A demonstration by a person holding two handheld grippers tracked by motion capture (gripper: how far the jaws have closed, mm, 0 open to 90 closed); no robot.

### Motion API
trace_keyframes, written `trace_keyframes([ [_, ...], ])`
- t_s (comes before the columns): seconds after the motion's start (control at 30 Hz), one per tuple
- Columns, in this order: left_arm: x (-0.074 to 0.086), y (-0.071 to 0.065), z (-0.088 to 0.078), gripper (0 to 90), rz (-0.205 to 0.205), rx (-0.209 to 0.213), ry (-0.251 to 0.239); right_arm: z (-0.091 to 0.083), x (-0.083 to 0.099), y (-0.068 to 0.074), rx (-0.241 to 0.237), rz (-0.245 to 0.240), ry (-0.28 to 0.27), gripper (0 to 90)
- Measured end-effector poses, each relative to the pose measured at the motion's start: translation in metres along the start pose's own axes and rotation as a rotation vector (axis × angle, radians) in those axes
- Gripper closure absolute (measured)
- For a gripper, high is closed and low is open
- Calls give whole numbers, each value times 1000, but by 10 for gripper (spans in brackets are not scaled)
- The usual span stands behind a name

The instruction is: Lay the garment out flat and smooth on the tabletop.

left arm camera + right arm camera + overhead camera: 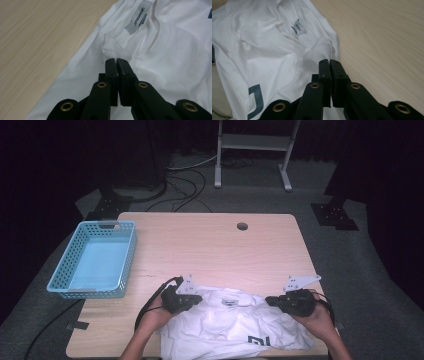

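Note:
A white T-shirt [235,322] lies crumpled at the table's near edge, collar side away from the person, with a dark logo [259,340] on its front. My left gripper [198,298] is at the shirt's left shoulder. In the left gripper view the left gripper [116,60] is shut on a pinched fold of the T-shirt [172,62] beside the collar label [137,18]. My right gripper [270,301] is at the right shoulder. In the right gripper view the right gripper [329,61] is shut on a fold of the T-shirt [262,55] near the neck label [299,29].
A light blue perforated basket [65,270] stands on the table's left side. Bare wood table [210,250] stretches beyond the shirt, with a cable hole [242,226] near the far edge. Cables and a white stand [252,142] are on the floor behind.

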State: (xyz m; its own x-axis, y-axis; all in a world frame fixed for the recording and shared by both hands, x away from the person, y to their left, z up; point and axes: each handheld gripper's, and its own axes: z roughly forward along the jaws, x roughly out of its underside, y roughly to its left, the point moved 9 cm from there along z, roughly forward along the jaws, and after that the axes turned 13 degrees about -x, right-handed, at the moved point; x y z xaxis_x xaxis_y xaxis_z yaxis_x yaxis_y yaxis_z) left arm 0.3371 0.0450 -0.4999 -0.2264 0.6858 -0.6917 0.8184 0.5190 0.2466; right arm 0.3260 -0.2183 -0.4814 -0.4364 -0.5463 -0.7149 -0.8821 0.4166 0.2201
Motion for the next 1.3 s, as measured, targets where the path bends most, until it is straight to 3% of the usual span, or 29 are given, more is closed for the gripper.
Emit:
trace_keyframes([
  [0.27, 3, -20, -14, 882, 34, 0, -38, 3, 16, 17, -36, -3, 4, 886],
  [0.57, -17, -6, -30, 884, 9, -32, -97, -15, 9, 26, -53, -7, -78, 886],
  [0.77, -13, -8, -29, 887, -4, -9, -99, -12, 16, 25, -77, 6, -70, 886],
  [0.83, -11, -2, -26, 889, -8, -48, -98, -9, 20, 21, -82, 12, -59, 886],
  [0.87, -11, 5, -25, 890, 4, -114, -93, -9, 20, 18, -74, 12, -59, 885],
  [0.93, -16, 15, -24, 891, -8, -170, -122, -9, 17, 7, -45, 13, -60, 886],
  [1.03, -46, 51, -14, 894, 22, -278, -144, -14, -8, -19, 3, -16, -62, 889],
  [1.13, -103, 121, -6, 893, 25, -432, -205, -30, -72, -76, 116, -57, -68, 889],
  [1.17, -132, 158, -4, 889, 11, -520, -243, -37, -94, -96, 165, -60, -81, 889],
  [1.2, -151, 186, -2, 861, -3, -607, -254, -48, -132, -130, 272, -54, -96, 883],
  [1.23, -161, 204, 2, 754, -28, -632, -248, -58, -161, -155, 367, -38, -129, 842],
  [1.27, -171, 222, 10, 679, -87, -607, -251, -64, -179, -169, 417, -24, -154, 754],
  [1.3, -172, 229, 17, 655, -122, -585, -253, -67, -199, -185, 448, -9, -178, 697],
])
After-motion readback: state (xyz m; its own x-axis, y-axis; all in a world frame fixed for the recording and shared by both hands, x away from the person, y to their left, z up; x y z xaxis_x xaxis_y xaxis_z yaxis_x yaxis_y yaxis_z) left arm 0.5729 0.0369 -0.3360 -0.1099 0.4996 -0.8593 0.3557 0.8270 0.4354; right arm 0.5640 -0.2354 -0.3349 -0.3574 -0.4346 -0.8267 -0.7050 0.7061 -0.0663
